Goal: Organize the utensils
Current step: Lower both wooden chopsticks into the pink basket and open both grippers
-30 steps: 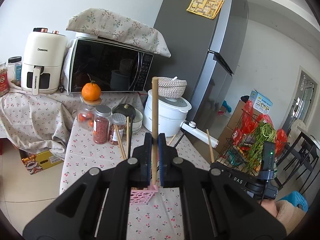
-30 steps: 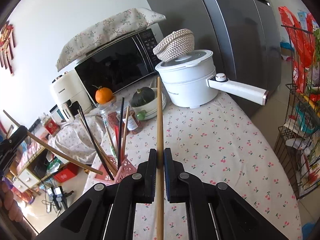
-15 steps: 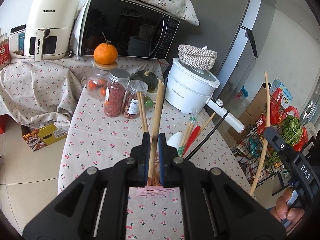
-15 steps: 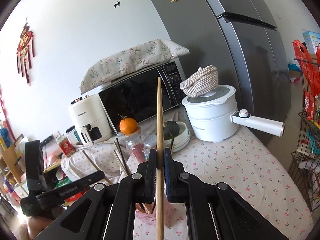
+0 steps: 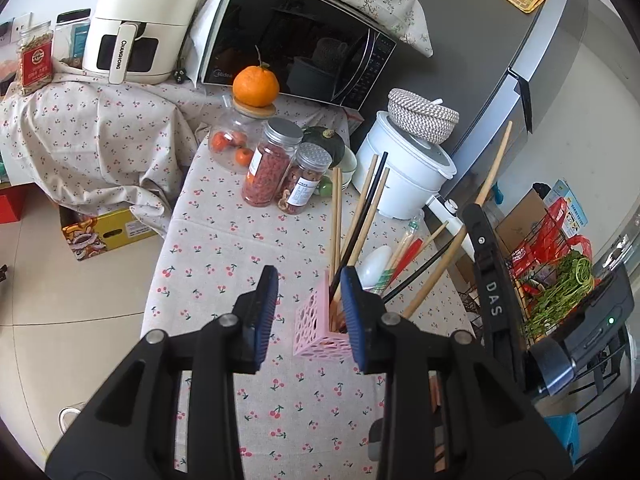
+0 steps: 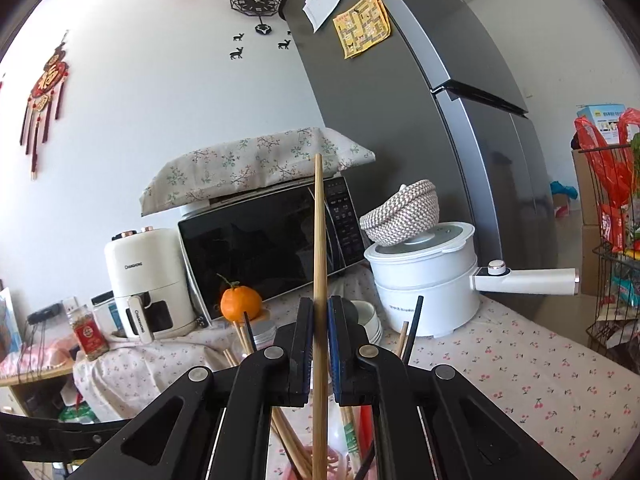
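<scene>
Above the pink holder [image 5: 320, 330]: my right gripper [image 6: 319, 344] clamps one chopstick [image 6: 319, 248] (upright); I'd lower it straight in. Left gripper [image 5: 308, 312] spread wide, empty.

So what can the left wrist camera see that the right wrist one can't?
Only the left view shows the open left hand-held gripper, the whole pink perforated plastic holder and two red-filled glass jars. Only the right view shows the black wall clock. Both show the right hand-held gripper's long wooden chopstick, the orange tangerine and the black microwave.
</scene>
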